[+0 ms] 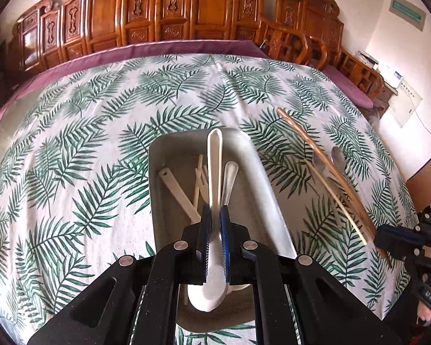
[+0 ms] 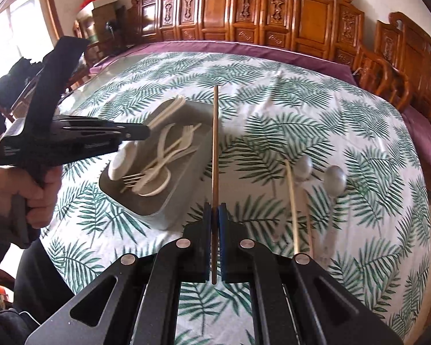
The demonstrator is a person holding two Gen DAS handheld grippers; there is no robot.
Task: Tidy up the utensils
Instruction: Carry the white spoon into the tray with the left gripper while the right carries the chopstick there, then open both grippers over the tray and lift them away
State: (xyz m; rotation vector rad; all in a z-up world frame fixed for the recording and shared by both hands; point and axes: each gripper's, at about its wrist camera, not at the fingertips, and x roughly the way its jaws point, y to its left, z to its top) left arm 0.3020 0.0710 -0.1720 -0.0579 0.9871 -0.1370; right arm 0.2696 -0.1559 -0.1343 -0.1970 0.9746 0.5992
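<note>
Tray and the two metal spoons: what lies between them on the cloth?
Only bare leaf-print cloth lies between the tray and the spoons, seen in the right wrist view. The brown chopstick held by the right gripper crosses that gap above it.

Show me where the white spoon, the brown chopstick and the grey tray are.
White spoon (image 1: 214, 155): left wrist view, on its handle above the claw.
Brown chopstick (image 2: 215, 143): right wrist view, mid-shaft above the claw.
Grey tray (image 1: 268, 189): left wrist view, on its right wall.
</note>
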